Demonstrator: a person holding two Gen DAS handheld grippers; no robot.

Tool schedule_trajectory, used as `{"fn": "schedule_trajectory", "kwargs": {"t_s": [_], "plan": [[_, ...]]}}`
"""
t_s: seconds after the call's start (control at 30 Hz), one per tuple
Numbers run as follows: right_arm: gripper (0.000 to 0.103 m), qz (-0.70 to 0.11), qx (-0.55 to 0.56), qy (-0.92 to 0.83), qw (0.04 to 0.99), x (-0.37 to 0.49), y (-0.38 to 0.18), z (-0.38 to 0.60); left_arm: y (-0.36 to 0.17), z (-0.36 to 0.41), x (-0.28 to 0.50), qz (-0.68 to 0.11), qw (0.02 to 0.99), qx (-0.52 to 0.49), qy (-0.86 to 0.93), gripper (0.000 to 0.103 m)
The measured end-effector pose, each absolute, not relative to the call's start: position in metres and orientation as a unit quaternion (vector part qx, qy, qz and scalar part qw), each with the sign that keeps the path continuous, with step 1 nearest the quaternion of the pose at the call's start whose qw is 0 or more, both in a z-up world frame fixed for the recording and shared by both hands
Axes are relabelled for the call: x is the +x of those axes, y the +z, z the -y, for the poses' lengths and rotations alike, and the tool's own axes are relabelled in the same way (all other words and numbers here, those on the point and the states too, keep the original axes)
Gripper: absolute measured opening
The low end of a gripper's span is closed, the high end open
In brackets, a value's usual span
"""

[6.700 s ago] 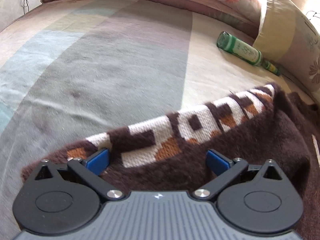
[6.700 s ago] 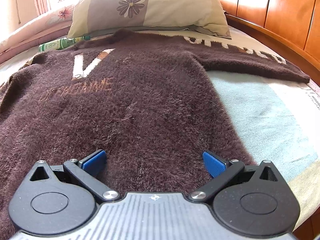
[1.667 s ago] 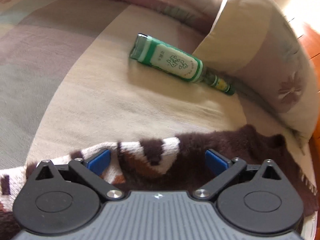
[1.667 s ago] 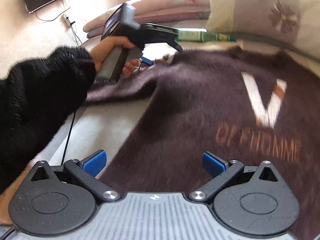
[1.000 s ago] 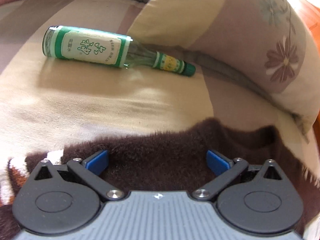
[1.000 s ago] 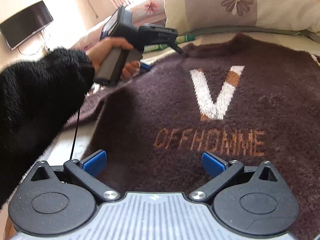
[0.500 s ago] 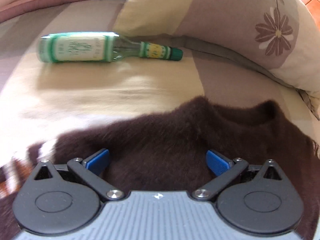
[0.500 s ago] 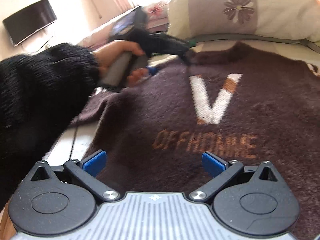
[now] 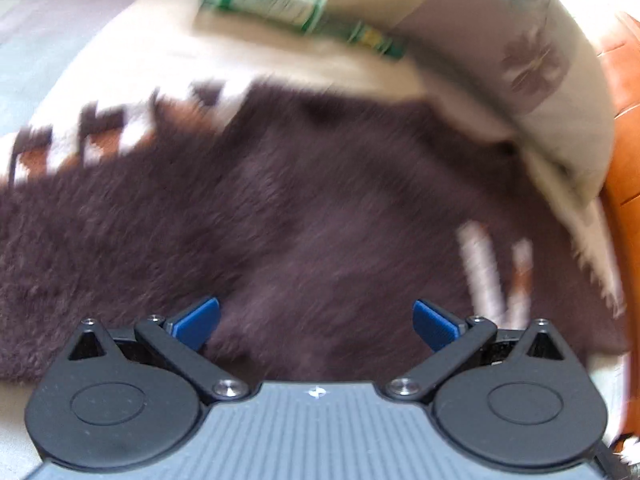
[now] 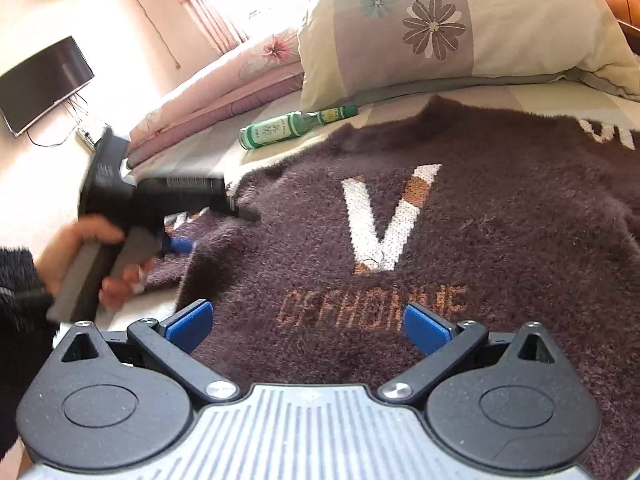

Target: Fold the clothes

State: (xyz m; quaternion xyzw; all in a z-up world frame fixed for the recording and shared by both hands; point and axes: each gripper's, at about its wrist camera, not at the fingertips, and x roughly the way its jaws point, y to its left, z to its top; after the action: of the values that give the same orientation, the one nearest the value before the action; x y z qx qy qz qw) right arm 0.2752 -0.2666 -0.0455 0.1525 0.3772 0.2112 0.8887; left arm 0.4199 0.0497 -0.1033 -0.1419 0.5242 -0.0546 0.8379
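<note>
A fuzzy dark brown sweater (image 10: 500, 216) lies flat on the bed, front up, with a white V (image 10: 384, 220) and orange lettering. My right gripper (image 10: 307, 326) hovers open over the lettering, nothing between its blue pads. In the right wrist view a hand holds my left gripper (image 10: 212, 228) low over the sweater's left edge, open and blurred by motion. The left wrist view is blurred: my left gripper (image 9: 316, 322) is open above the sweater's body (image 9: 300, 208), and the white-and-orange patterned sleeve (image 9: 80, 140) lies at the far left.
A green glass bottle (image 10: 292, 128) lies on the bedsheet beyond the sweater's shoulder, against a floral pillow (image 10: 452, 28). Folded pink quilts (image 10: 224, 92) are stacked behind. A wooden headboard (image 9: 624, 128) runs along the right. A black sleeve (image 10: 20, 320) sits at the near left.
My left gripper has pulled back from the collar area toward the sweater's left edge, and its view swung over the body. My right gripper stays over the lettering. Both remain open.
</note>
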Motion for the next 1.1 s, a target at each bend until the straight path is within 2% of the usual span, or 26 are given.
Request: {"fn": "schedule_trajectory", "kwargs": {"t_s": [0.13,0.3,0.43,0.63,0.77,0.93,1.1], "plan": [[0.103,-0.372,0.161,0.213,0.889,0.273,-0.042,0.272,-0.102,-0.056,0.419,-0.517,0.851,-0.091,-0.024,0.102],[0.103,-0.372,0.163,0.199,0.892,0.274,-0.041,0.279,-0.096,-0.082,0.418,-0.505,0.849,-0.155,0.003,0.102],[0.103,-0.369,0.169,0.203,0.891,0.274,-0.041,0.279,-0.077,-0.065,0.406,-0.487,0.849,-0.196,-0.050,0.102],[0.103,-0.373,0.159,0.205,0.891,0.275,-0.044,0.272,-0.056,-0.025,0.397,-0.457,0.860,-0.199,-0.111,0.102],[0.103,-0.376,0.157,0.200,0.891,0.276,-0.046,0.271,-0.072,-0.015,0.402,-0.476,0.857,-0.169,-0.100,0.102],[0.103,-0.376,0.157,0.200,0.891,0.276,-0.047,0.272,-0.107,-0.024,0.415,-0.495,0.846,-0.185,-0.073,0.102],[0.103,-0.379,0.155,0.195,0.891,0.277,-0.048,0.271,-0.108,-0.007,0.414,-0.496,0.855,-0.142,-0.056,0.102]]}}
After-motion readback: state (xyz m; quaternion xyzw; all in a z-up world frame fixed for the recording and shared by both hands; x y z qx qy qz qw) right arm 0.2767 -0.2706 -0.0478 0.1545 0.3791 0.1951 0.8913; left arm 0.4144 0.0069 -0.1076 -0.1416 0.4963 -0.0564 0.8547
